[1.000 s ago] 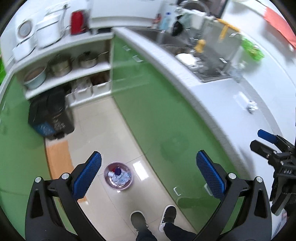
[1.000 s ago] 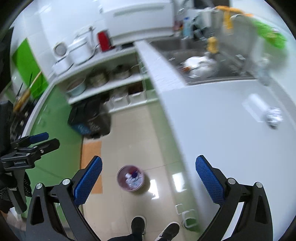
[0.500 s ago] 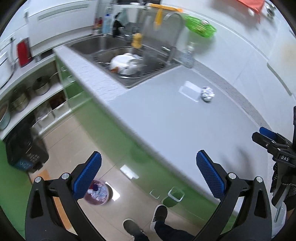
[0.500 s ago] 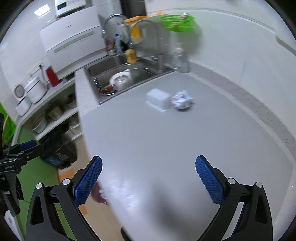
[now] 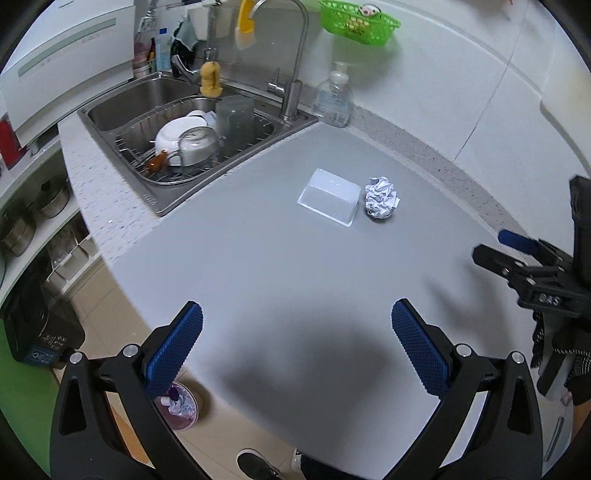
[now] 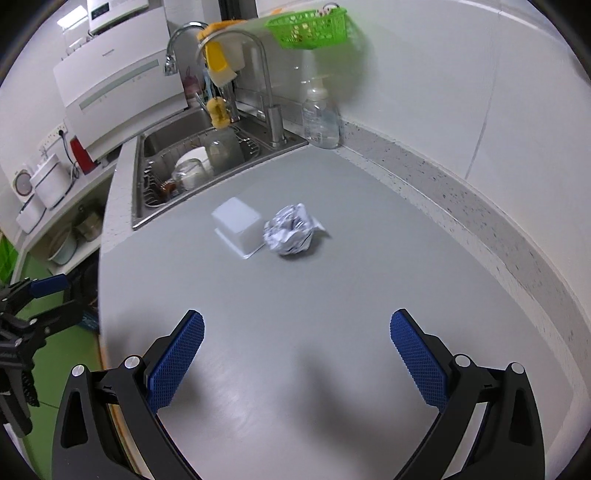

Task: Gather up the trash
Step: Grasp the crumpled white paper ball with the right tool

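A crumpled ball of paper [image 5: 381, 198] lies on the grey counter [image 5: 280, 266], right beside a white plastic container [image 5: 330, 196] turned upside down. Both also show in the right wrist view, the paper ball [image 6: 291, 229] and the container [image 6: 239, 224]. My left gripper [image 5: 295, 349] is open and empty above the counter's near part. My right gripper [image 6: 295, 354] is open and empty, facing the paper ball from short of it; it also shows at the right edge of the left wrist view [image 5: 517, 251]. A small bin with trash [image 5: 178, 402] stands on the floor below.
A steel sink [image 5: 184, 122] with a rack of dishes lies at the far left. A tap [image 5: 291, 92] and a soap bottle [image 5: 332, 98] stand at the back. A green basket [image 5: 358, 22] hangs on the wall. Shelves with pots [image 5: 33, 206] are at the left.
Both grippers have swung up from the floor and cabinets to face the counter, and have come closer to the paper ball and container. Both stay open.
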A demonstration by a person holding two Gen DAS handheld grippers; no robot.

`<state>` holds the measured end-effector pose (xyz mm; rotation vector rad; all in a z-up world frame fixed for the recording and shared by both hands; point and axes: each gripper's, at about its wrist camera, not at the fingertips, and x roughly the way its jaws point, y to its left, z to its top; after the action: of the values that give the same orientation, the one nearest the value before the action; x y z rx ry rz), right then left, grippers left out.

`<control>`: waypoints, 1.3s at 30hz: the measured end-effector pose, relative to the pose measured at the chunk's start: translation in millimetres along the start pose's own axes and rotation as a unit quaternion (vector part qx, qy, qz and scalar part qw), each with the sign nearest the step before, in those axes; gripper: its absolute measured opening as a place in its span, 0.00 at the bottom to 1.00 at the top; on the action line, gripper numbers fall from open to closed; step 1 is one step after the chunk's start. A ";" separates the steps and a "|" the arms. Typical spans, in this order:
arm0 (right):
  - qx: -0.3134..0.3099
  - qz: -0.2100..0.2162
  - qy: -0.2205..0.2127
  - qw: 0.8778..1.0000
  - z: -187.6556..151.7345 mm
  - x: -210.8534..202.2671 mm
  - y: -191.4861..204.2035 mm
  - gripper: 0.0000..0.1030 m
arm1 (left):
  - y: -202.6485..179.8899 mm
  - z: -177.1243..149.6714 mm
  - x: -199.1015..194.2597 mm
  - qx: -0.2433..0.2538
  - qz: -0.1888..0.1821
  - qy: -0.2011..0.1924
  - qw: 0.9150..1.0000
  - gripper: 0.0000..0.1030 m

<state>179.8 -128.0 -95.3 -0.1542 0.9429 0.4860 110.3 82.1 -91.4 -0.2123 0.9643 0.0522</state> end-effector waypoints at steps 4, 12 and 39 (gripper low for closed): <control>-0.016 0.008 0.015 1.000 14.5 31.2 -16.2 0.94 | -7.2 6.2 16.5 -0.004 0.008 0.013 1.000 0.97; -0.069 0.030 0.047 0.996 41.8 97.9 -16.2 0.94 | -3.3 8.6 37.8 -0.025 0.027 0.033 0.999 0.97; -0.079 0.081 0.039 0.993 54.8 101.1 -19.6 0.37 | -15.3 47.0 83.4 -0.016 0.003 0.036 0.999 0.97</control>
<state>278.8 -93.4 -146.3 -0.2418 0.9972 0.7092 198.0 72.4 -131.5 -0.2416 1.0369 0.0659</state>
